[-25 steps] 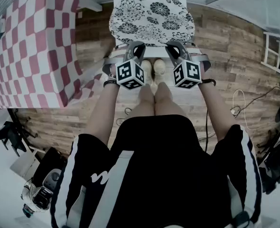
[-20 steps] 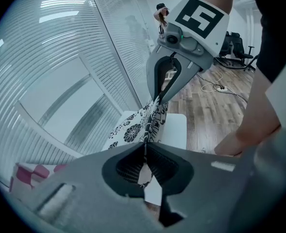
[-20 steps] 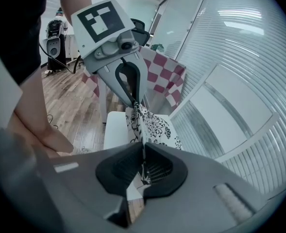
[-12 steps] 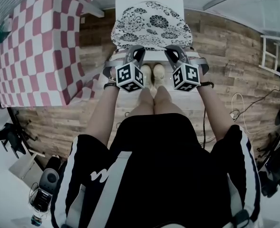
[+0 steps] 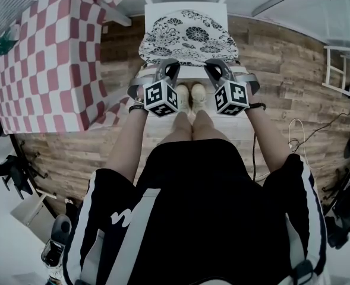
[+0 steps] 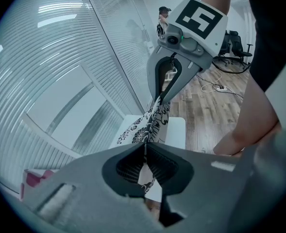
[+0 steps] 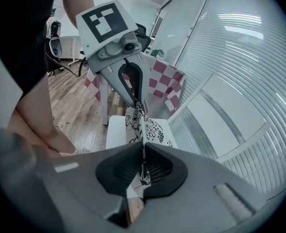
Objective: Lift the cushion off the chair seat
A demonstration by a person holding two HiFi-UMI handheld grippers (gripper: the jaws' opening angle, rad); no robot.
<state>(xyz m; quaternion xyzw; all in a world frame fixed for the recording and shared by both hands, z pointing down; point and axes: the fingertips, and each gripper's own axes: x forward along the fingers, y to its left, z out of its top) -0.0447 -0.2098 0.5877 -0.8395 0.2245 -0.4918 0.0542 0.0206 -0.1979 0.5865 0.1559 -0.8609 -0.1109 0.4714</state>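
Note:
The cushion (image 5: 189,35), white with black flowers, hangs over the white chair (image 5: 186,9), its near edge raised off the seat (image 5: 189,71). My left gripper (image 5: 167,63) is shut on the near left edge and my right gripper (image 5: 214,62) on the near right edge. In the left gripper view the fabric edge (image 6: 155,123) runs from my left gripper (image 6: 144,148) up to the right gripper (image 6: 161,100). The right gripper view mirrors this: the cushion (image 7: 147,127) is pinched by my right gripper (image 7: 143,147) and by the left gripper (image 7: 137,102) beyond it. The cushion's far part is hidden.
A table with a red-and-white checked cloth (image 5: 44,58) stands close on the left of the chair. The person's feet (image 5: 190,94) are right in front of the seat. Cables (image 5: 296,136) lie on the wooden floor at the right, beside a white rack (image 5: 341,67).
Both grippers have risen a little together, taking the cushion's near edge up with them. Their jaws have stayed shut on the fabric.

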